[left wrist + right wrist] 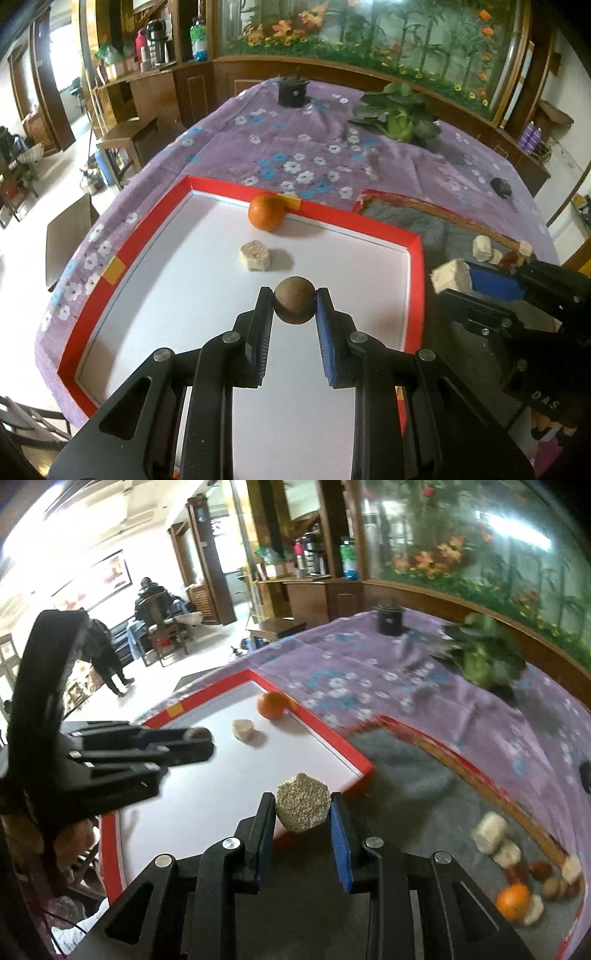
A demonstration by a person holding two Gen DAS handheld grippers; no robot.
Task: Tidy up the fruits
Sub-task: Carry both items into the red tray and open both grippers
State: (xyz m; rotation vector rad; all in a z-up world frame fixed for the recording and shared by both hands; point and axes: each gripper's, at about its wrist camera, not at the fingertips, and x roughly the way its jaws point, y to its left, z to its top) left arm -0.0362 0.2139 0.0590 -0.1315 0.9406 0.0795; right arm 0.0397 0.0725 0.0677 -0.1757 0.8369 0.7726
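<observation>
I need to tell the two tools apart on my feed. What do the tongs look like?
Both are alike. The left tongs and the right tongs have black angular link arms with silver round pivot pins. Each pair has one ribbed black pad and one blue pad. White letters mark the right one's body. No cables or sleeves show.

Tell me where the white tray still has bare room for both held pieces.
The white tray holds only an orange at its far rim and a pale chunk just nearer. The near half, under the left tongs with the brown ball, is bare, as is the left side. The grey tray is crowded at its right corner.
</observation>
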